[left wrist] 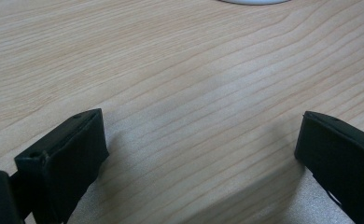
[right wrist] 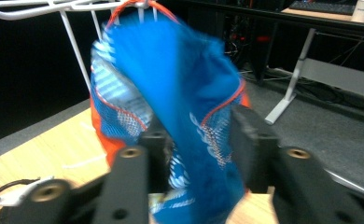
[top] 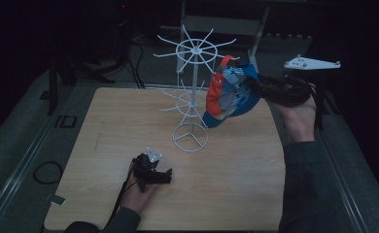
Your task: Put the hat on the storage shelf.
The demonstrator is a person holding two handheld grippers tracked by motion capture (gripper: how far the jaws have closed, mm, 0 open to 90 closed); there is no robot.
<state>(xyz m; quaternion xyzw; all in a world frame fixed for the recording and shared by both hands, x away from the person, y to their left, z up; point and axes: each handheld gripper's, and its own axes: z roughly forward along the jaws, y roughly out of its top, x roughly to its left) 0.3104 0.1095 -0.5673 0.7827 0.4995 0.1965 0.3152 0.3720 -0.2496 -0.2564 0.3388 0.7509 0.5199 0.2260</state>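
Though blurred up close, cap (right wrist: 189, 116) on rack (top: 193, 63).

A dim lab: wooden test table (top: 129, 121), desks (right wrist: 339, 18) behind.

- Cap (top: 231, 92): soft cloth, blue and orange panels with mesh patches, matt; hangs between the jaws of the right gripper (right wrist: 199, 149).
- Rack (top: 193, 87) just beyond the cap: thin wire, white coated, smooth, slight sheen.
- Table (left wrist: 180, 84) under the left gripper (left wrist: 201, 154): pale wood-grain top, smooth, low sheen.
- Gripper jaws: black, matt, plastic-looking; pads finely ribbed.
- Plate (top: 312, 63) on top of the right gripper: flat, pale grey, smooth.
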